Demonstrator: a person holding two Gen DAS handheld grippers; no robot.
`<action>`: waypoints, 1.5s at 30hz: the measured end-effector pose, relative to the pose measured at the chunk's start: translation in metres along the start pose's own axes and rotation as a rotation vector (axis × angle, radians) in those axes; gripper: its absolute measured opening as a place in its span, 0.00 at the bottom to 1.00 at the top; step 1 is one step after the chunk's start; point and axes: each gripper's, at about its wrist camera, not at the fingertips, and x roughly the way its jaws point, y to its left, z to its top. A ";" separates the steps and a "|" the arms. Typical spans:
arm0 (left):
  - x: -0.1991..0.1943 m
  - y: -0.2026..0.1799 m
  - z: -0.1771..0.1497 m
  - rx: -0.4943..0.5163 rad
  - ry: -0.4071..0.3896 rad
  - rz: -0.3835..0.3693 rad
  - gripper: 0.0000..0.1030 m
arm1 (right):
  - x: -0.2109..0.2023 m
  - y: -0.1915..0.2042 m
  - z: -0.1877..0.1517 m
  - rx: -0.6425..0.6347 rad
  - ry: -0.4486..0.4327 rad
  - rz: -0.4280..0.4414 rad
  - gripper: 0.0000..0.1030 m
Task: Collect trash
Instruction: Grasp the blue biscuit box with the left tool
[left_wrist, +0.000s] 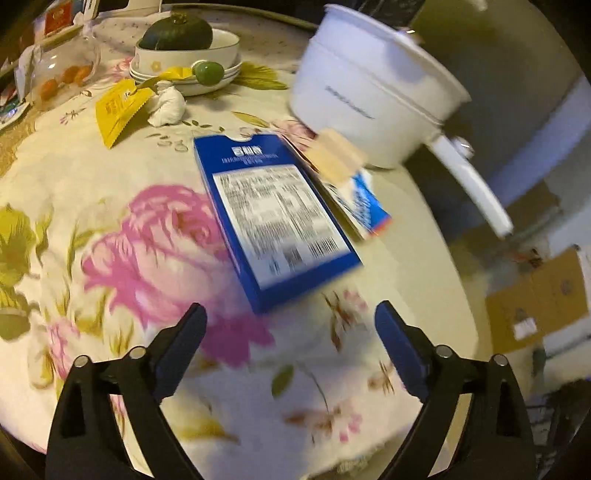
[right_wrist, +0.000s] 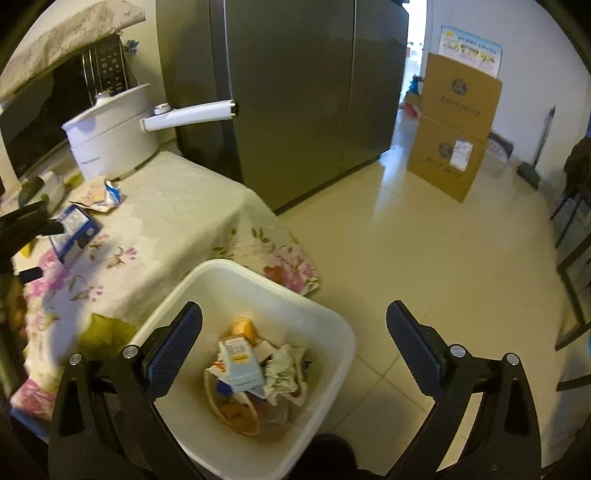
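Note:
A blue box (left_wrist: 273, 218) lies label side up on the flowered tablecloth (left_wrist: 110, 240), just ahead of my left gripper (left_wrist: 289, 306), which is open and holds nothing. Beyond the box sit a torn blue-and-white wrapper (left_wrist: 365, 199), a yellow packet (left_wrist: 118, 110) and a crumpled white tissue (left_wrist: 168, 105). My right gripper (right_wrist: 293, 306) is open and empty above a white bin (right_wrist: 288, 291) beside the table. In the bin are a carton (right_wrist: 240, 362), crumpled paper (right_wrist: 284, 369) and other scraps. The right wrist view also shows the blue box (right_wrist: 75, 225) at the far left.
A white pot (left_wrist: 373, 96) with a long handle stands at the table's far corner. Stacked bowls (left_wrist: 184, 70) holding a green squash and a glass jar (left_wrist: 62, 70) sit at the back. A grey fridge (right_wrist: 295, 92) and cardboard boxes (right_wrist: 454, 125) stand on the tiled floor.

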 end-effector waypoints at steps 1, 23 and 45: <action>0.006 -0.001 0.009 -0.004 0.007 0.034 0.89 | 0.001 -0.001 0.001 0.007 0.006 0.015 0.93; 0.080 -0.027 0.067 -0.067 0.070 0.233 0.95 | 0.013 0.003 0.010 0.048 0.086 0.149 0.93; 0.034 0.044 0.063 0.052 0.033 0.026 0.57 | 0.033 0.052 0.006 -0.070 0.117 0.078 0.93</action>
